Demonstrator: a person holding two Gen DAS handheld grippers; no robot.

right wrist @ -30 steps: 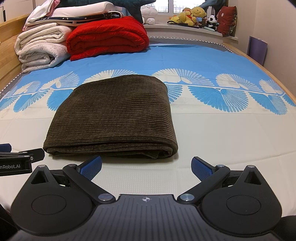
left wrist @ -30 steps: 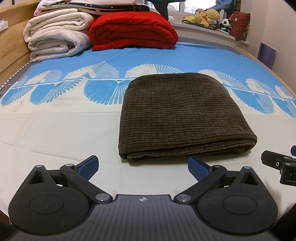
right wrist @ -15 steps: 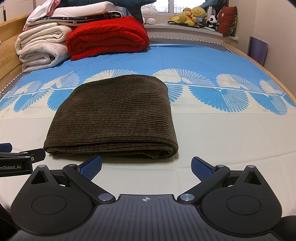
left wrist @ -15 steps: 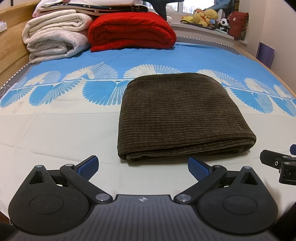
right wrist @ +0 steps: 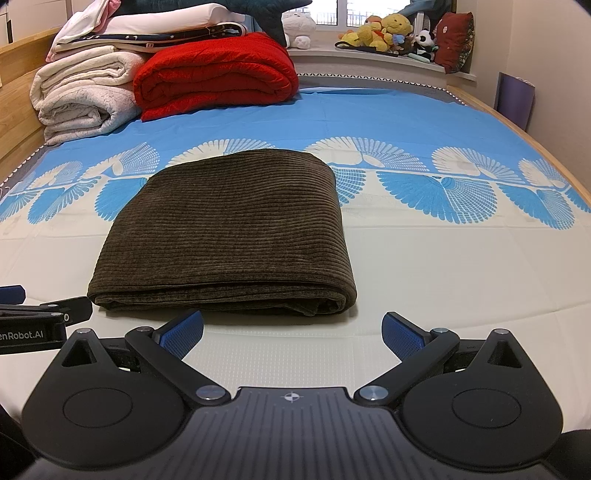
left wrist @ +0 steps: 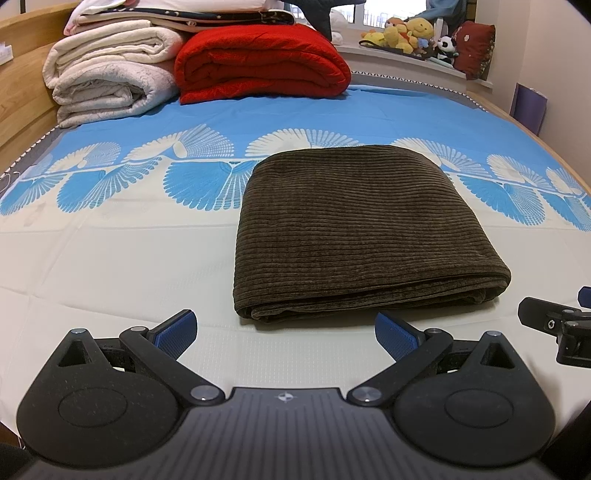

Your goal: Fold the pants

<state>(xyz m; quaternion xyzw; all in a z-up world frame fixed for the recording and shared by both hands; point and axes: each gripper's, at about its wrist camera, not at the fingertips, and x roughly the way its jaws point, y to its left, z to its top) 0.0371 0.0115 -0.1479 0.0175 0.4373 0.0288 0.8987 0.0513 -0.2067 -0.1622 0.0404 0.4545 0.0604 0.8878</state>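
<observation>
Dark brown corduroy pants (left wrist: 354, 229) lie folded into a neat rectangle on the bed sheet (left wrist: 110, 266), also shown in the right wrist view (right wrist: 236, 229). My left gripper (left wrist: 286, 330) is open and empty, just in front of the pants' near folded edge. My right gripper (right wrist: 291, 330) is open and empty, in front of the pants' near right corner. Part of the right gripper (left wrist: 554, 325) shows at the right edge of the left wrist view, and part of the left gripper (right wrist: 33, 317) at the left edge of the right wrist view.
A red quilt (left wrist: 258, 62) and rolled white blankets (left wrist: 107, 81) are stacked at the far end of the bed. Plush toys (left wrist: 406, 33) sit on the window ledge. A wooden bed frame (right wrist: 524, 140) runs along the right side.
Both grippers have stayed open and nearly still; the left wrist view has shifted only very slightly. The pants have not moved.
</observation>
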